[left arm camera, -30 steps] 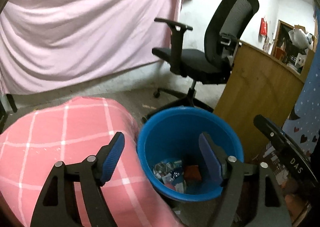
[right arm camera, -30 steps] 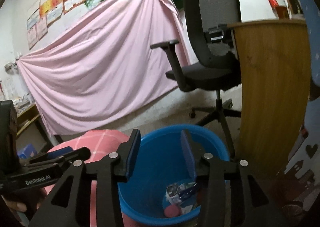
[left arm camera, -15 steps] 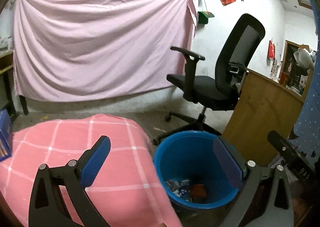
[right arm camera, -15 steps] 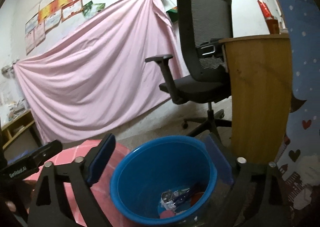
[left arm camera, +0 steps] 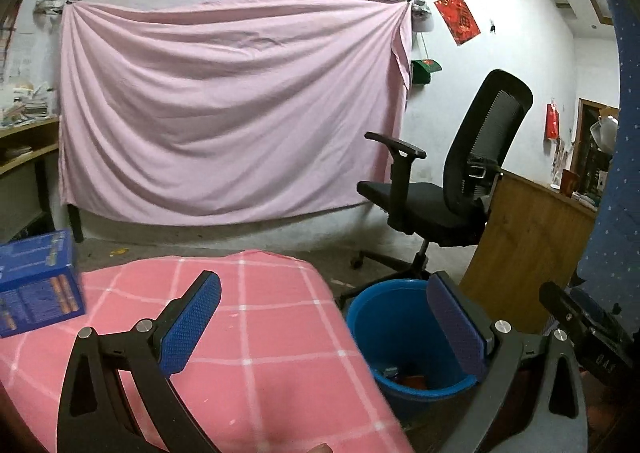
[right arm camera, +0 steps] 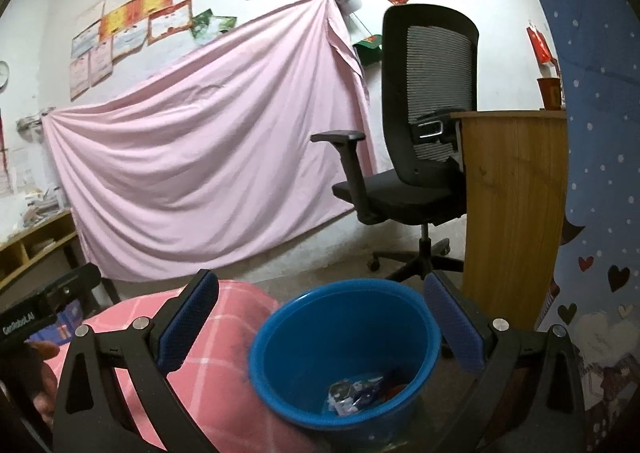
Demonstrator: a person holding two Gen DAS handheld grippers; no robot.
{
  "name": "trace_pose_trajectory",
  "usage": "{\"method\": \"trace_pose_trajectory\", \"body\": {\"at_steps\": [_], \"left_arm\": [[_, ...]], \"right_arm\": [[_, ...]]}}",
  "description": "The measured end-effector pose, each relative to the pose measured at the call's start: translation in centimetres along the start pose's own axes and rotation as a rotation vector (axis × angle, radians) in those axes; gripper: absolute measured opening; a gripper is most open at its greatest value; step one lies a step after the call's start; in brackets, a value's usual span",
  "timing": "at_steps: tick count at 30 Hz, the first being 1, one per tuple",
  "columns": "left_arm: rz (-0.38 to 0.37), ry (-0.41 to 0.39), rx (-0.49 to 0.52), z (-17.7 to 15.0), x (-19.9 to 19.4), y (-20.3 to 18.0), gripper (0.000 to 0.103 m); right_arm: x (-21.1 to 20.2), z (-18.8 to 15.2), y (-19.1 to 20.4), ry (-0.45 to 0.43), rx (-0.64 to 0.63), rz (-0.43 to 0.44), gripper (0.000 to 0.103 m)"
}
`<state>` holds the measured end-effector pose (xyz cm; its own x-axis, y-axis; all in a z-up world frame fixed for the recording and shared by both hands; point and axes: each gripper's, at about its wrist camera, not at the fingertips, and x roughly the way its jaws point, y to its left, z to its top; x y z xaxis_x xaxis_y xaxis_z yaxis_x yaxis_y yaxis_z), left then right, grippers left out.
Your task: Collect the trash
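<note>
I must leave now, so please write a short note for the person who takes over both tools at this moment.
Left tool: open, nothing between its pads.
Right tool: open, also empty.
Blue bin stands on the floor beside the pink cloth, near the chair.
Done: wrappers and a red piece lie at the bin's bottom.
Left: a blue box sits on the cloth; whether it is trash I cannot tell. No other loose trash shows in either view, so look around before the next pick.
</note>
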<state>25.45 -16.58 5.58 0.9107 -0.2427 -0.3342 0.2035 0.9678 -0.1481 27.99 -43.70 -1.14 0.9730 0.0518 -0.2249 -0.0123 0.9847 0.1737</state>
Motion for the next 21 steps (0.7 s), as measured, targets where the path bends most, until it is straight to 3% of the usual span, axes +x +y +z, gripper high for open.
{"method": "trace_pose_trajectory", "body": {"at_steps": [21], "left_arm": [[0.105, -0.046, 0.003, -6.1, -14.3, 4.4, 0.101]], "right_arm": [[-11.7, -4.1, 6.4, -0.035, -0.059, 0.037, 0.103]]}}
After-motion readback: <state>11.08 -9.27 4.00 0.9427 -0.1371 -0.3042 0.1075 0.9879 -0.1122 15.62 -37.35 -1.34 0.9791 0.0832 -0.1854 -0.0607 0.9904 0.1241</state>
